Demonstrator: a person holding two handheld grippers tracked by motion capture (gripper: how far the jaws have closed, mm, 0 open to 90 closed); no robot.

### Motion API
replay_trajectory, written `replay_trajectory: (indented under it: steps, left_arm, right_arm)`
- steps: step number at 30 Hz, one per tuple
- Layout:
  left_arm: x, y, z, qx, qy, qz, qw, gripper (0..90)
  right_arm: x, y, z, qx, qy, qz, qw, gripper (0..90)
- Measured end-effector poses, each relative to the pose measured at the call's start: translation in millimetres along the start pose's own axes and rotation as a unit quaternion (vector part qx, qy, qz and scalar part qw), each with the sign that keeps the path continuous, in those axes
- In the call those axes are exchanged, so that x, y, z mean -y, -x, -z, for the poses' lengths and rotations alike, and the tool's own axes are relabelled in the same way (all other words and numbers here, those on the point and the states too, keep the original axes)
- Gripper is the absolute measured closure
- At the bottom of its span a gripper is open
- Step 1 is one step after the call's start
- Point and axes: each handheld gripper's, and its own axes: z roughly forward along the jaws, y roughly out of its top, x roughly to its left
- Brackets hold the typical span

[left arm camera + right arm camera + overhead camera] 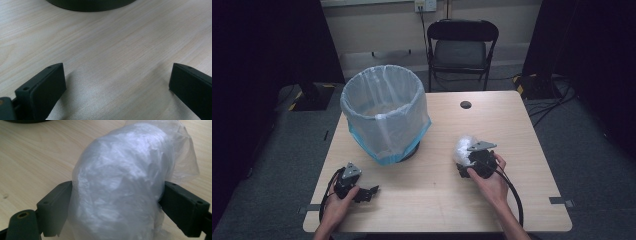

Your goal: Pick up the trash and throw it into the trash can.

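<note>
- Forearms enter from the bottom edge of the high view, each hand on a gripper: the left gripper (371, 191) rests at lower left on the wooden table (432, 205), the right gripper (463, 165) at centre right, pressed against a crumpled wad of clear plastic (462, 147).
- Upper left of centre, a bin (384, 112) lined with a pale blue bag stands well apart from the wad; a folding chair (462, 47) waits beyond the table's far edge.
- Black jaws rise from the lower corners of the left gripper view, spread wide with nothing but bare wood grain between them; the bin's dark base (91, 4) curves along the top edge.
- Centre frame in the right gripper view, the plastic bulges between the two jaws, both touching its sides, so the gripper is clamped on it.
- Judged from this, the step in hand is the pickup of the wad; the next move calls for a lift and a carry toward the upper left, over the bin's rim, before letting go.
</note>
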Motion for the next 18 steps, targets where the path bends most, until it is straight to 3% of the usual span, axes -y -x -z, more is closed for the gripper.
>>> replay_trajectory:
  steps: [5,6,7,8,9,12,18]
  left_arm:
    - [0.0,0.0,0.0,0.000,0.000,0.000,1.0000,0.1]
    - [0.0,0.0,0.0,0.000,0.000,0.000,1.0000,0.1]
    - [0.0,0.0,0.0,0.000,0.000,0.000,1.0000,0.1]
    - [0.0,0.1,-0.1,0.000,0.000,0.001,1.0000,0.2]
    - [0.0,0.1,-0.1,0.000,0.000,0.001,1.0000,0.1]
    - [0.0,0.0,0.0,0.000,0.000,0.000,1.0000,0.1]
    - [0.0,0.0,0.0,0.000,0.000,0.000,1.0000,0.1]
  right_arm:
    - [4.4,6.6,-5.8,0.004,-0.015,-0.010,0.9998,14.8]
    - [6.4,9.0,-9.0,0.009,-0.024,-0.011,0.9996,20.6]
    - [6.4,9.0,-9.0,0.009,-0.024,-0.011,0.9996,20.6]
    - [7.5,10.9,-10.3,0.018,-0.032,-0.011,0.9993,34.4]
    - [7.5,10.9,-10.3,0.018,-0.032,-0.011,0.9993,34.4]
    - [7.3,18.1,-7.7,0.001,-0.022,-0.031,0.9993,44.2]
    - [2.6,15.7,-2.2,-0.020,-0.004,-0.034,0.9992,48.3]
